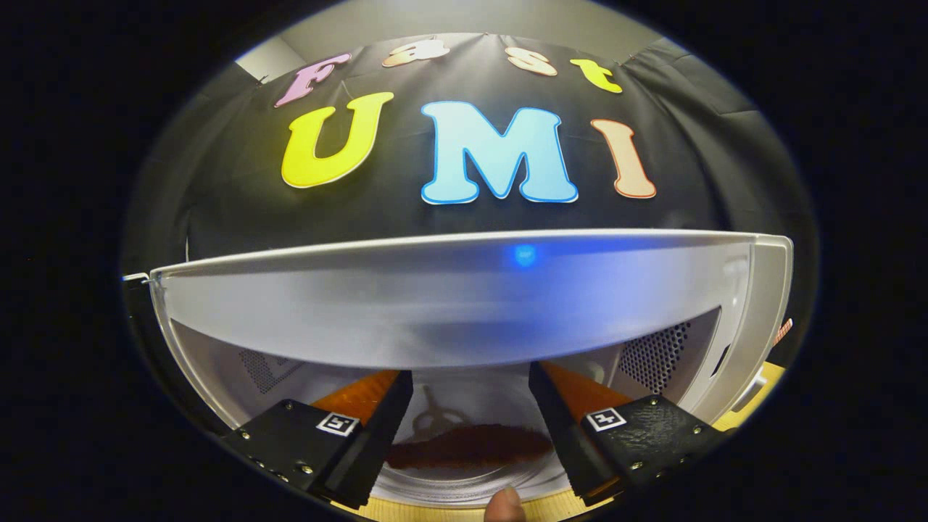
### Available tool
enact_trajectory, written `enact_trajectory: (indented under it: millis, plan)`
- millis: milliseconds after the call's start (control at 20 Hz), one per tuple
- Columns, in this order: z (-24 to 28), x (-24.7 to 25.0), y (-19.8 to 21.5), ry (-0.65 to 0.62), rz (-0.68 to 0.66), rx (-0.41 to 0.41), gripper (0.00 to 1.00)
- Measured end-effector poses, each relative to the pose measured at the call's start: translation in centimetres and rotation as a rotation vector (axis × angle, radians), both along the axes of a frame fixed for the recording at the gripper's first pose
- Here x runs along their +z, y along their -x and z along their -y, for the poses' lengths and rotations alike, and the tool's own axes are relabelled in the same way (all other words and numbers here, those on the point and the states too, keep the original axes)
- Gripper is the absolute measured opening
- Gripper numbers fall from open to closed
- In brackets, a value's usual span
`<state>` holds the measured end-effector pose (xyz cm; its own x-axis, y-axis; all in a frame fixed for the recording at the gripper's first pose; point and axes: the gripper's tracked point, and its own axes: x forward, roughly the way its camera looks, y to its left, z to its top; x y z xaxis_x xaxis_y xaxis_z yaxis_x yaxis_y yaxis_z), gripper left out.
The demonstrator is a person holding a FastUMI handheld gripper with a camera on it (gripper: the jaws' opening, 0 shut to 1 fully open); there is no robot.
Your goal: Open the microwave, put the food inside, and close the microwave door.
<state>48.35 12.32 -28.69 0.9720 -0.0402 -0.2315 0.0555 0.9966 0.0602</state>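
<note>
**Food in the oven, door not yet shut**

The microwave (464,304) stands open: its cavity faces the gripper (471,428), with perforated vents on the inner walls at about 9 o'clock (264,366) and 3 o'clock (652,355) of the fingers. The door itself I cannot make out, apart from a dark edge at far 9 o'clock.

The food (471,446), a flat reddish-brown piece, lies on the turntable (464,406) inside the cavity, between the two fingers and just ahead of them at 12 o'clock. The fingers are spread wide apart, and neither appears to press on the food, so the tongs are released and carry nothing.

A fingertip (505,505) shows at 6 o'clock, below the food, over the wooden tabletop (435,511).

By my reading, opening is done and the placing looks complete, since the food rests on the plate with the fingers clear of it. What is left is to draw the gripper back out of the cavity and swing the door closed.
</note>
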Motion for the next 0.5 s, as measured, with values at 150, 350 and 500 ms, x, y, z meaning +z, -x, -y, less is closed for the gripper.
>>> enact_trajectory:
  millis: [150, 350, 500]
  plan:
    - [-1.7, 0.1, 1.4, -0.014, -0.021, 0.070, 0.97]
    - [-4.7, 1.9, 6.0, 0.028, -0.035, 0.183, 0.98]
    - [-8.1, 4.7, 11.6, 0.018, -0.025, 0.307, 0.98]
